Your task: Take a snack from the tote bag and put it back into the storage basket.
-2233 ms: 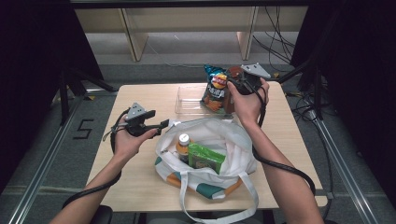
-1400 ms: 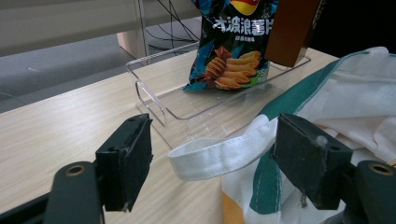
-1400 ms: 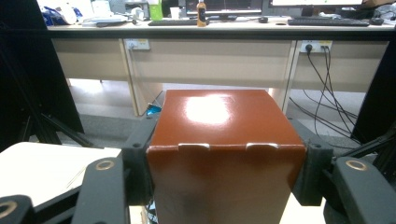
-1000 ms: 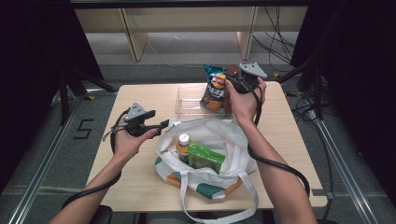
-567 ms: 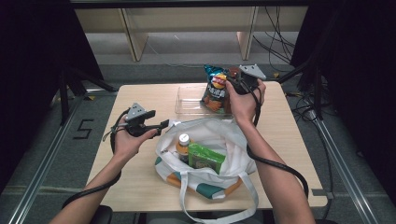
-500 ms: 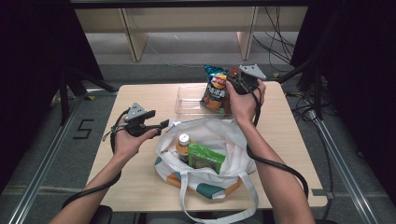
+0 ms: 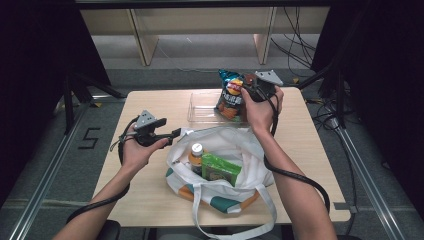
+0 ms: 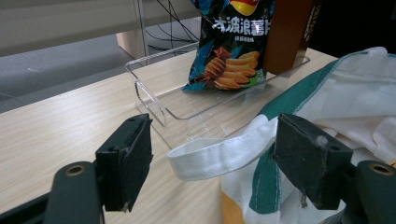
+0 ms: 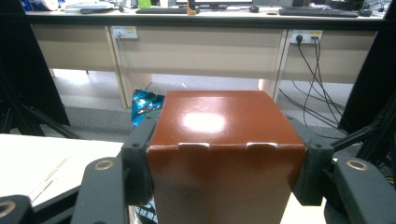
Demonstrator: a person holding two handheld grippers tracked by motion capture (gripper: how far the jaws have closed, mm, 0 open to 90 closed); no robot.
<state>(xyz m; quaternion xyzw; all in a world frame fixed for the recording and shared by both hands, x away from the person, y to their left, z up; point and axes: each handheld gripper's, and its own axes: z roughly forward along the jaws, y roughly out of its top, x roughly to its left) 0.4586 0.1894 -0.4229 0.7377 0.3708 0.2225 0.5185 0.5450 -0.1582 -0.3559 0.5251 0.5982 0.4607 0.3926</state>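
Observation:
My right gripper [image 9: 224,136] is shut on a brown carton [image 9: 219,112], its jaws pressing on both sides. In the high view this gripper [image 7: 251,93] holds the carton at the right end of a clear plastic tray [image 7: 202,111], right beside a blue chips bag [image 7: 229,96] that stands in the tray. My left gripper [image 8: 212,161] is open, with the white strap [image 8: 219,151] of a tote bag lying between its jaws, untouched. From above, the left gripper [image 7: 172,133] sits at the left rim of the tote bag [image 7: 240,150].
The white, green and orange tote lies open at the table's middle, holding an orange-labelled bottle [image 7: 196,153] and a green packet [image 7: 220,170]. Its long handle [image 7: 235,227] hangs over the near edge. Bare wood [image 7: 145,195] lies left of the bag. Desks and cables are beyond the table.
My right gripper has carried the brown carton slightly left, closer to the chips bag. The left gripper and the tote have stayed still.

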